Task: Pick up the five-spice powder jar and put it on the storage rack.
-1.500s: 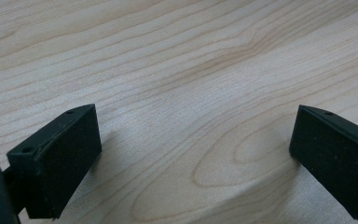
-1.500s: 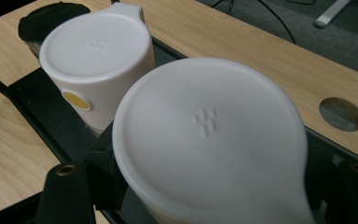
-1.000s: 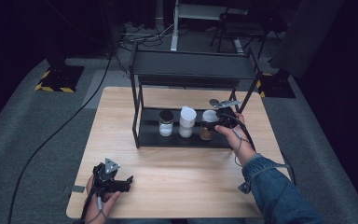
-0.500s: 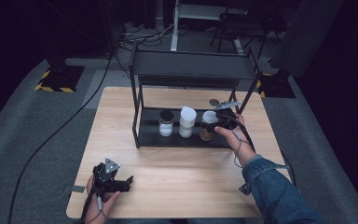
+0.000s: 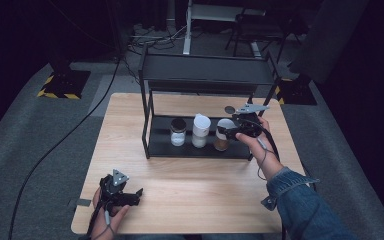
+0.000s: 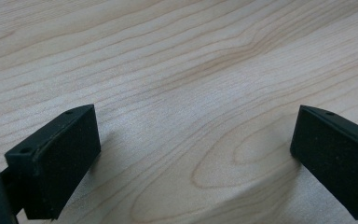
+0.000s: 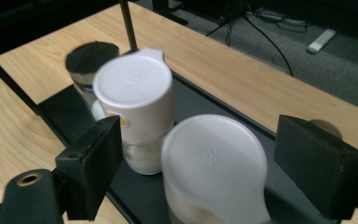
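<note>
Reaching into the rack's (image 5: 200, 150) lower shelf, the right claw (image 7: 200, 154) stands wide open with the brown jar (image 7: 214, 172) between its jaws, neither pad touching it yet. From this claw's own camera the jar's white lid sits just ahead and below, the taller white shaker (image 7: 137, 107) stands beyond it to the left, and a black-lidded jar (image 7: 91, 60) is farther off behind that.

Against the pictures from 1 s and 0.5 s back, little has shifted: the right hand (image 5: 255, 142) holds almost the same spot at the shelf's right end, and all 3 containers stand where they were. I judge that the approach is over and the claw is lined up, so closing on the jar is the step in hand.

Down at the near left corner, the left claw (image 6: 191, 154) rests low over bare table (image 6: 177, 60), jaws spread wide and holding nothing, unchanged too.
</note>
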`<state>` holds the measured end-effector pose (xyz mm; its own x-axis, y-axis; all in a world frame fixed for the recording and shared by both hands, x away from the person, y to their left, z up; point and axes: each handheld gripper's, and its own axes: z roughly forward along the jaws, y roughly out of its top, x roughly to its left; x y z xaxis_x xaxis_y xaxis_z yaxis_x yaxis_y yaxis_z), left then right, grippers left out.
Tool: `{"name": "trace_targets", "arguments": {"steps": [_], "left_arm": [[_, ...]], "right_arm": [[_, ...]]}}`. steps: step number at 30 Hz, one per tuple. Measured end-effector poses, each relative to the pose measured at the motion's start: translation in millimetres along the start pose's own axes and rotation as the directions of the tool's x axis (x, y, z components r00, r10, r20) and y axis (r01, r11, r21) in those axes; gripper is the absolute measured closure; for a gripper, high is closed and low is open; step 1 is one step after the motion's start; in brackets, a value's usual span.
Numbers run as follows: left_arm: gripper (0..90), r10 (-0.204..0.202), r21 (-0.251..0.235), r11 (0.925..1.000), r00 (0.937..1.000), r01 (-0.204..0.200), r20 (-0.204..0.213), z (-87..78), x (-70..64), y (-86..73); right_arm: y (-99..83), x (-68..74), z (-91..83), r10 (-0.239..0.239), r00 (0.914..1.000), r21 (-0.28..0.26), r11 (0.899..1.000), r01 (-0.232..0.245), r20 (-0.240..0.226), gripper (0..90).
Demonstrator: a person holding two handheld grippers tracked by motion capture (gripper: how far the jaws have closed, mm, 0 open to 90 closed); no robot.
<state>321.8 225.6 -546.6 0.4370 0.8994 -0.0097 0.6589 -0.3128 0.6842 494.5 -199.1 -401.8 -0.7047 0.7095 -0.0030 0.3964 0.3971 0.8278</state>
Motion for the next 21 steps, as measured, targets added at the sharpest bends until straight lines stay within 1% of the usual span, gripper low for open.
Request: {"name": "trace_targets", "arguments": {"steps": [3, 6, 10, 13, 21], "left_arm": [[1.1, 0.0, -0.001, 1.0, 1.0, 0.0, 0.0, 0.1, 0.0, 0.0], [1.0, 0.0, 0.0, 1.0, 1.0, 0.0, 0.0, 0.1, -0.1, 0.0], [1.0, -0.001, 0.0, 1.0, 1.0, 0.001, -0.001, 0.1, -0.2, 0.1], [1.0, -0.001, 0.0, 1.0, 1.0, 0.001, -0.001, 0.1, -0.2, 0.1], [1.0, -0.001, 0.0, 1.0, 1.0, 0.001, -0.001, 0.1, -0.2, 0.1]], "right_arm": [[4.3, 3.4, -9.5, -0.022, 0.9998, -0.007, 1.0, 0.022, -0.001, 15.6], [5.9, 6.4, -19.0, -0.012, 0.9999, -0.03, 0.999, 0.011, -0.011, 15.6], [7.2, 9.7, -31.4, -0.026, 0.9996, -0.042, 0.999, 0.025, -0.014, 15.6], [6.9, 12.7, -40.7, -0.027, 0.9994, -0.052, 0.998, 0.026, -0.021, 15.6], [2.5, 20.3, -61.5, -0.033, 0.9985, -0.057, 0.998, 0.031, -0.043, 15.0]]}}
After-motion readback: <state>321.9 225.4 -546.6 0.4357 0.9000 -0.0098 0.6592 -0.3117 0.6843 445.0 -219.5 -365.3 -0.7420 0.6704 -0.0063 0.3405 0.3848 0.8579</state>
